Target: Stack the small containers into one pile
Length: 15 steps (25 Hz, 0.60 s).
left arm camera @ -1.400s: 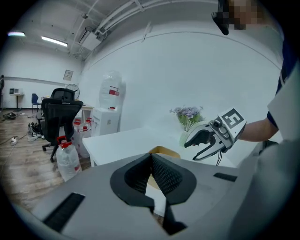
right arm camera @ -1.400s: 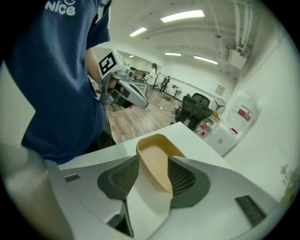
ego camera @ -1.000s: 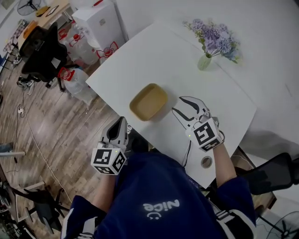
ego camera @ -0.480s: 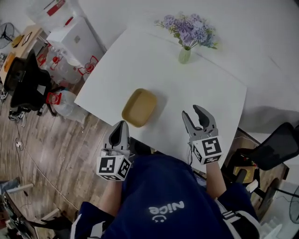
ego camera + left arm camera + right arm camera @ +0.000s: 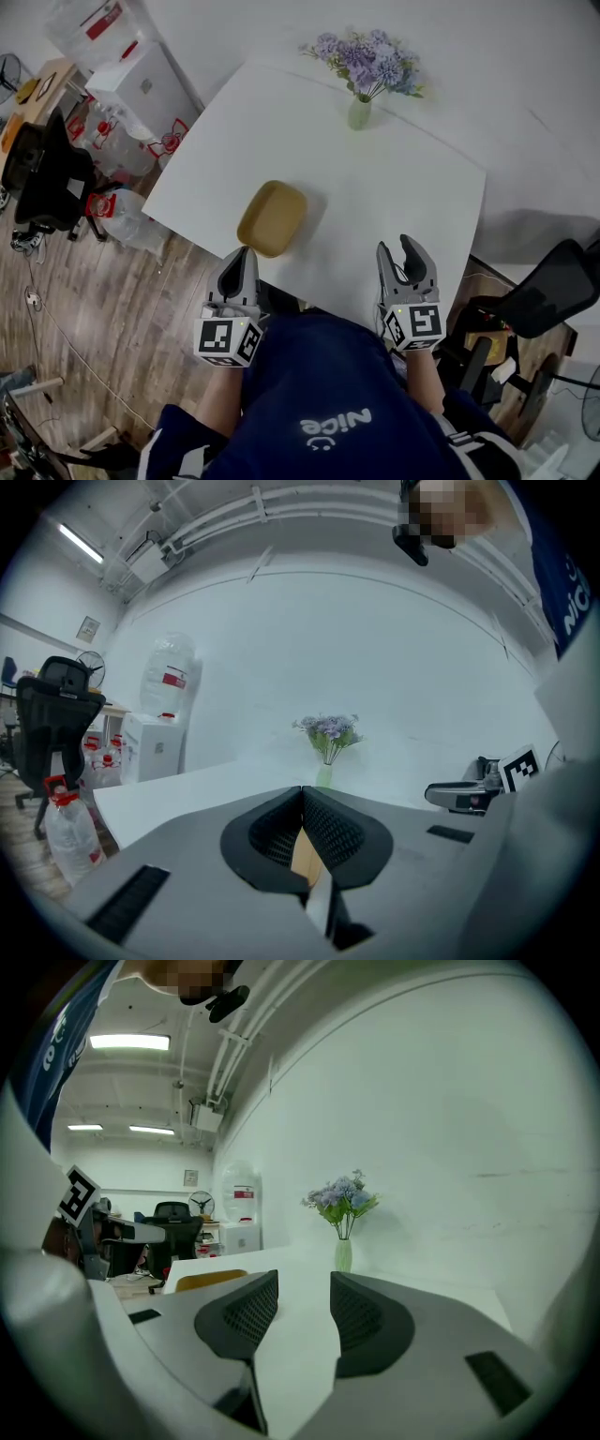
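Tan container [image 5: 272,217]: alone on the white surface [image 5: 375,187], close to its near-left edge, open side up. No telling from above whether single or several nested.

Left tongs [image 5: 242,255]: clenched, jaws pressed tip to tip, nothing gripped. Held at the near-left edge of the surface, pointing toward the container, tip just short of its near rim. In the left gripper view, tongs [image 5: 302,799] closed along one seam, with a thin sliver of the tan container [image 5: 305,855] showing below the meeting pads.

Right tongs [image 5: 397,251]: released, jaws apart, only bare white surface between them. Held over the near-right part of the surface, well apart from the container. In the right gripper view, tongs [image 5: 305,1283] spread wide, with the container [image 5: 208,1280] low at the left beyond the left jaw.

Small green vase [image 5: 358,114] with purple flowers [image 5: 366,61]: upright toward the far side of the surface, well apart from the container; straight ahead in both gripper views [image 5: 324,775] [image 5: 343,1255].

Around the surface: wooden floor [image 5: 94,309] at the left, a black office chair [image 5: 52,178], a white cabinet [image 5: 141,84] with water bottles [image 5: 117,141] beside it, another black chair [image 5: 553,291] at the right.
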Tool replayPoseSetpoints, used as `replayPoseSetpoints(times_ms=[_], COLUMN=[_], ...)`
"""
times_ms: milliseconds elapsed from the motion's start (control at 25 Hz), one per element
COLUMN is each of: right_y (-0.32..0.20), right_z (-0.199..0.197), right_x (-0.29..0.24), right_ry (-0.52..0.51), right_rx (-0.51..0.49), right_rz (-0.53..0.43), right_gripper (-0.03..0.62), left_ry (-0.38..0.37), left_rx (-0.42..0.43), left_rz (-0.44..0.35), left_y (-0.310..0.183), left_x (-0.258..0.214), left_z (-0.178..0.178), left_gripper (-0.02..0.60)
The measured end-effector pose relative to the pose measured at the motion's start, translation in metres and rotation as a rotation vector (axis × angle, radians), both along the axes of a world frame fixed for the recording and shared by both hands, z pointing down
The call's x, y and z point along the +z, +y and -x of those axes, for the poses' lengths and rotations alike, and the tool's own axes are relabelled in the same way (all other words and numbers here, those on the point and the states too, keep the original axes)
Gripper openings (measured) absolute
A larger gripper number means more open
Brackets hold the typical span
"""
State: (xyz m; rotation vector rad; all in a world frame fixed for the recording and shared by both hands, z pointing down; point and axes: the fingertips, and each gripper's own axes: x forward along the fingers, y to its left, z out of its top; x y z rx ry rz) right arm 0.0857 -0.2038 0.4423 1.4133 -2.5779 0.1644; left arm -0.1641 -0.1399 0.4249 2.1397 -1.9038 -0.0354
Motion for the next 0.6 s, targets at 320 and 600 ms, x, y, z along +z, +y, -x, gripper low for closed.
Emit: replayPoseSetpoints(times_ms=[320,600], right_y=[0.010,0.002], right_z=[0.012,0.006], right_x=[-0.006,-0.005], right_ry=[-0.084,-0.018], right_rx=[-0.135,-0.105], right_rz=[-0.002,-0.004], right_gripper=[0.176,0.069], left_ry=[-0.014,0.000], left_rx=[0.031,0.030], left_rz=[-0.013,-0.027], left_y=[0.000,-0.004], left_x=[-0.003,-0.009], left_z=[-0.018,-0.023], left_gripper=[0.020,0.020])
